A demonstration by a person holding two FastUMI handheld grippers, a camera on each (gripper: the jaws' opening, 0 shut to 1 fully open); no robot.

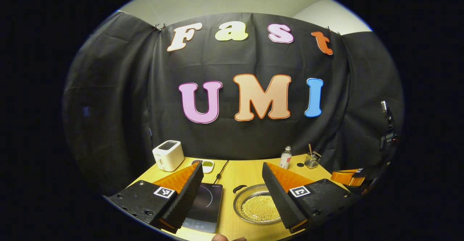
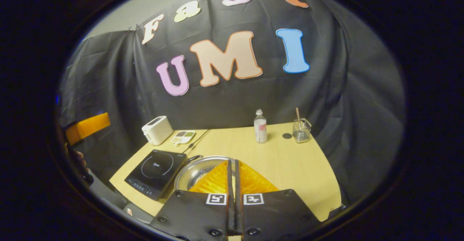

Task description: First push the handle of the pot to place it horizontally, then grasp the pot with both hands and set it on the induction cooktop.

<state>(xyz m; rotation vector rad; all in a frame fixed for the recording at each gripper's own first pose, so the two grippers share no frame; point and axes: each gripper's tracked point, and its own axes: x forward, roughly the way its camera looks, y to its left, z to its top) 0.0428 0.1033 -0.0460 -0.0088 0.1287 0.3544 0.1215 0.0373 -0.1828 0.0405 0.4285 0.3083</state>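
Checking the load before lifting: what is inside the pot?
The pot holds a bed of small golden beads over its bottom. The left tongs hide its right part; anything beneath the beads is hidden.

Silver pot (image 1: 258,206); black cooktop (image 1: 204,206); white toaster (image 1: 168,155)

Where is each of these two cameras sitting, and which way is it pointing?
Left gripper view: rides on the left gripper, looking forward over its open fingers at the pot and induction cooktop on the table; the right gripper shows farther right.
Right gripper view: rides on the right gripper, fingers closed together, above the pot; the left gripper and a hand show at the left edge.
Both share the pot, cooktop, toaster, bottle and glass.
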